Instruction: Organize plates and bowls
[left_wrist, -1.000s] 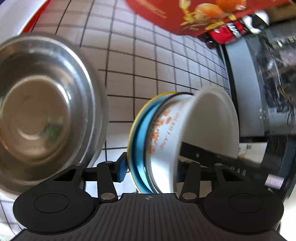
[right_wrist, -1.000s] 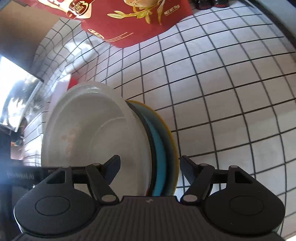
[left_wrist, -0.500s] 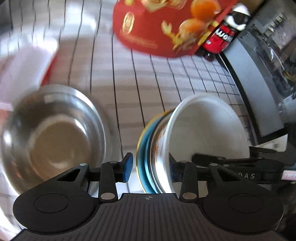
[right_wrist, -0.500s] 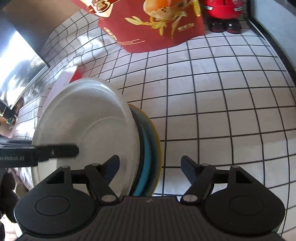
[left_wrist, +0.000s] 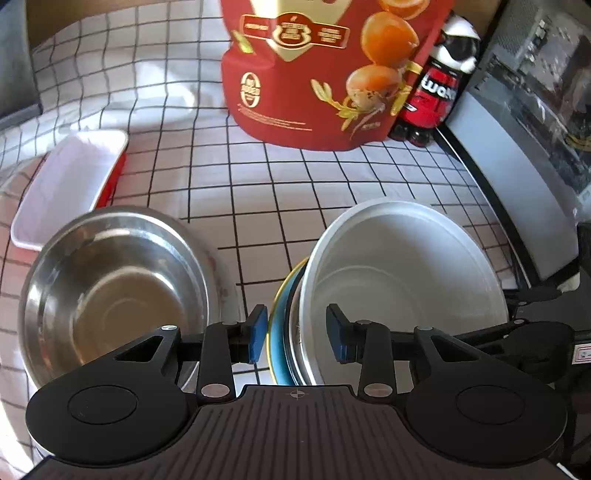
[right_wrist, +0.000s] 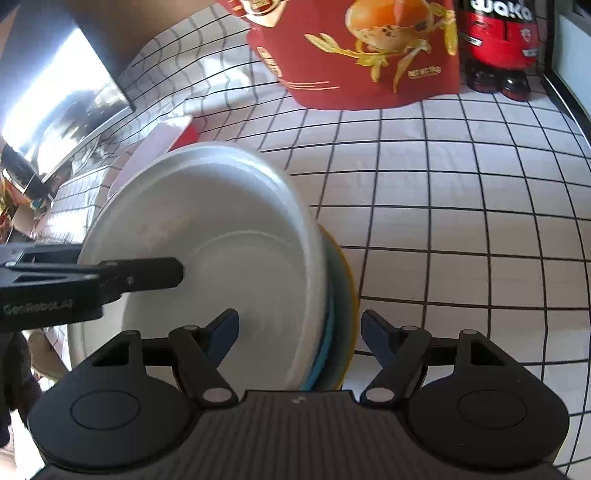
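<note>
The left claw (left_wrist: 295, 334) was closing on the rims of a stack, white bowl (left_wrist: 402, 280) nested over a blue plate (left_wrist: 277, 332), just right of the steel bowl (left_wrist: 110, 295) on the checked surface (left_wrist: 295, 192). The right claw (right_wrist: 300, 332) straddled the far rim, unclenched. Gripping unevenly could slide the bowl off. The stack's underside stayed hidden, pad contact unclear.

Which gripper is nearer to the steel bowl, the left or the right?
Left. The left gripper has the steel bowl just beside it, its closing jaws straddling the stacked rims. The right gripper straddles the stack's far side.
</note>
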